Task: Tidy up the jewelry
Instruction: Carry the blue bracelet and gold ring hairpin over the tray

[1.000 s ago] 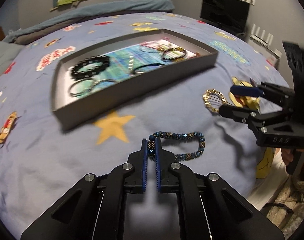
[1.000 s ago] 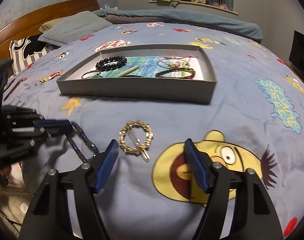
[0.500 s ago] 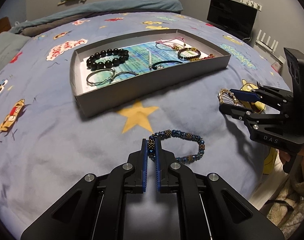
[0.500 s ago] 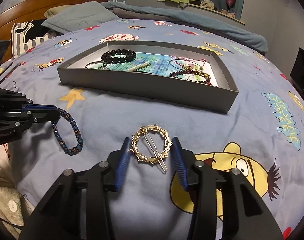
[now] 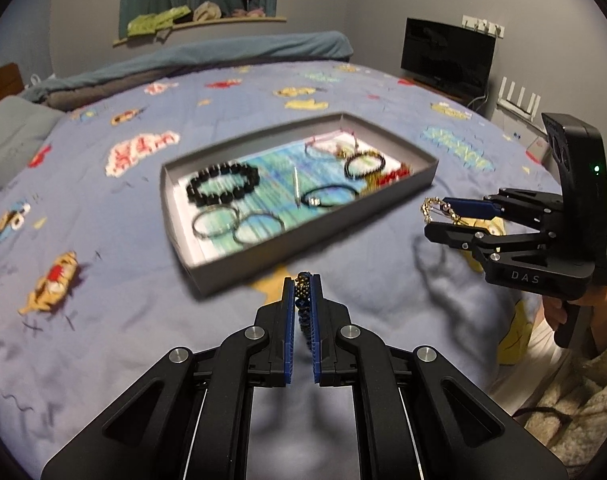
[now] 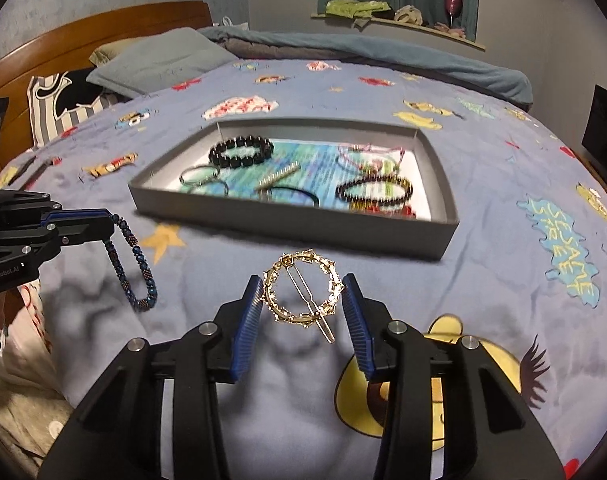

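Left gripper [image 5: 303, 280]: clamped on blue beaded bracelet [image 6: 133, 264], hanging clear above the bedspread [image 6: 503, 184].
Right gripper [image 6: 301, 300]: pinching gold hair clip [image 6: 301, 294] by its rim, also lifted.
Carry: keep level, squeeze steady, avoid swinging.
Grey tray [image 6: 443, 232]: just ahead; lower onto bare lining between black bead bracelet [image 6: 241, 152] and dark bracelet [image 6: 373, 194], then release.

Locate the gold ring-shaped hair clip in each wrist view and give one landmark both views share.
Left wrist: gold hair clip at right, edge-on in the right gripper, beside the gray tray.
Right wrist: gold hair clip bottom centre, between the right gripper's blue pads.
Shared landmark: black bead bracelet in the tray.
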